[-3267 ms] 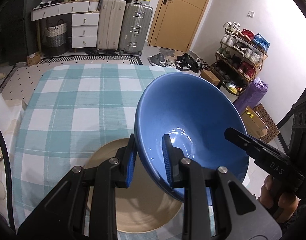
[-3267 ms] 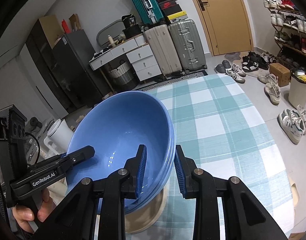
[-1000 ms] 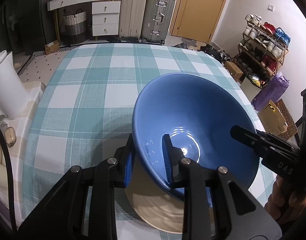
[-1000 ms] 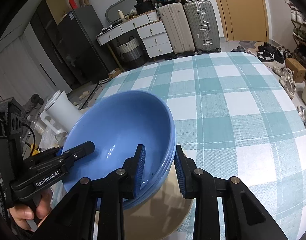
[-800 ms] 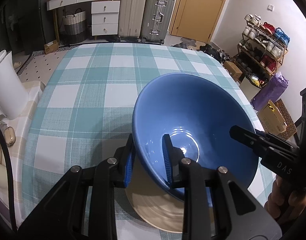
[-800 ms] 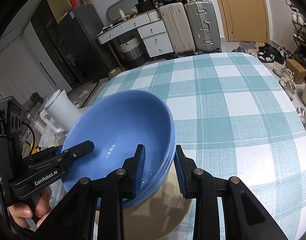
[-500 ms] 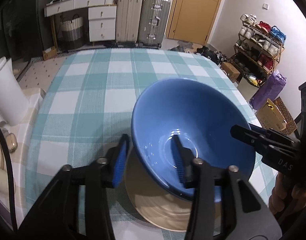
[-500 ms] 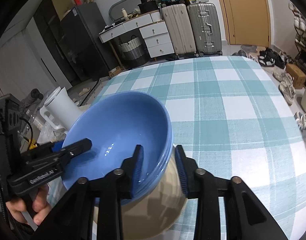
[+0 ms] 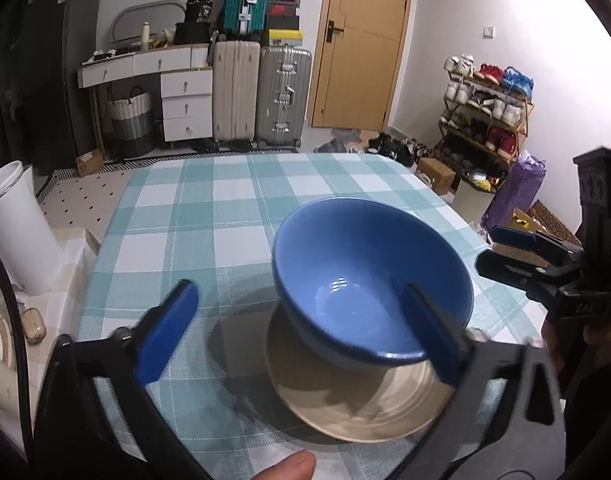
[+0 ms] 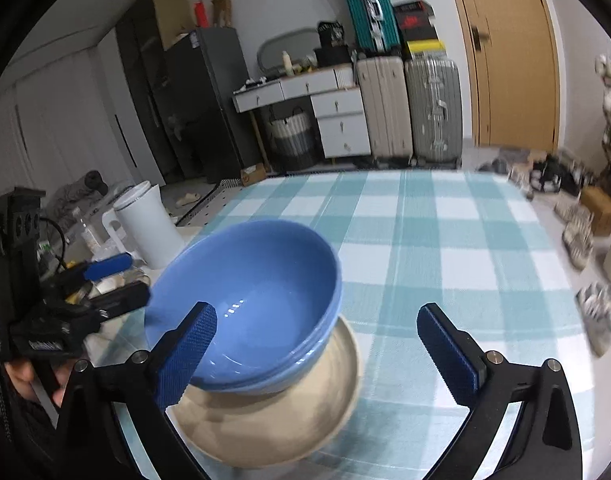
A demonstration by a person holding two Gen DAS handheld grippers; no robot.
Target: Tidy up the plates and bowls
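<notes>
A blue bowl rests on a beige plate on the checked tablecloth. In the right wrist view its side shows layered rims, like nested bowls. My left gripper has its jaws opening wide; the bowl's near rim lies between the pads, untouched. My right gripper is on the bowl's other side. Its jaws are opening too, astride that rim, with clear gaps on both sides.
The table stretches away beyond the bowl. A white jug stands off its left edge. Suitcases, drawers and a shoe rack line the room behind. A fingertip shows at the bottom.
Both grippers were shut on opposite rims of the blue bowl. They have opened wide, let it go and drawn back and up. The bowl now sits on the beige plate.
</notes>
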